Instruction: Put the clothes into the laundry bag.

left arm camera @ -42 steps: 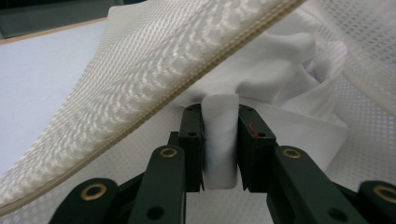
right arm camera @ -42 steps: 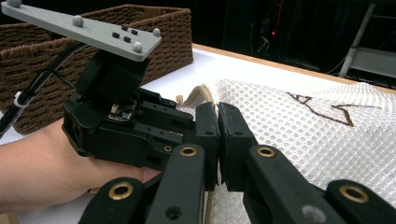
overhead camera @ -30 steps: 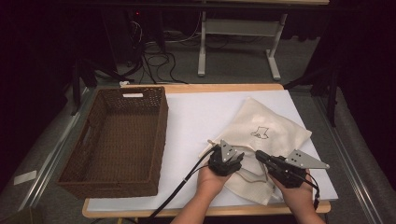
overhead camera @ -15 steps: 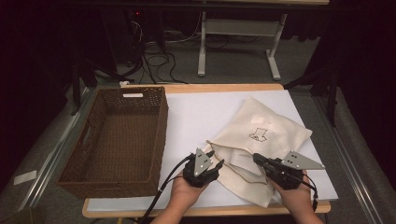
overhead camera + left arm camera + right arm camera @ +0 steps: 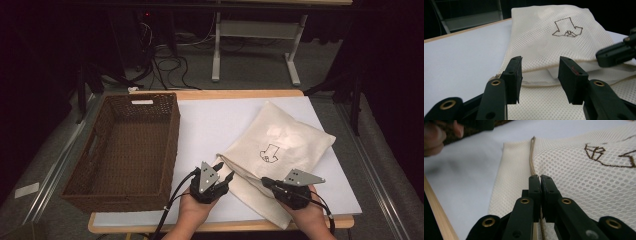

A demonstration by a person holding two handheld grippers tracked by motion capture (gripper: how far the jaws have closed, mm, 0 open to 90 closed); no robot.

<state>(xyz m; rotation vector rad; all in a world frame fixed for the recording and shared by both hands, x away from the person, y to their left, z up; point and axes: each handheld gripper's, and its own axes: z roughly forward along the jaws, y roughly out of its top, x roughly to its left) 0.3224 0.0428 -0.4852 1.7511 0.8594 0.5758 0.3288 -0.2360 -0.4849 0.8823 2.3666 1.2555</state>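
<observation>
Black right gripper (image 5: 540,178) clamped on mesh bag (image 5: 280,145) edge cord. Left gripper (image 5: 540,75) jaws apart, just short of bag's near corner. Bag flat on white table (image 5: 220,125), right of wicker basket (image 5: 125,145).

The left tongs (image 5: 540,80) stand with jaws apart just before the open edge of a cream mesh bag (image 5: 554,37) on the white bench (image 5: 461,57). Dark tongs (image 5: 616,53), apparently the other pair, touch the bag's right side.
</observation>
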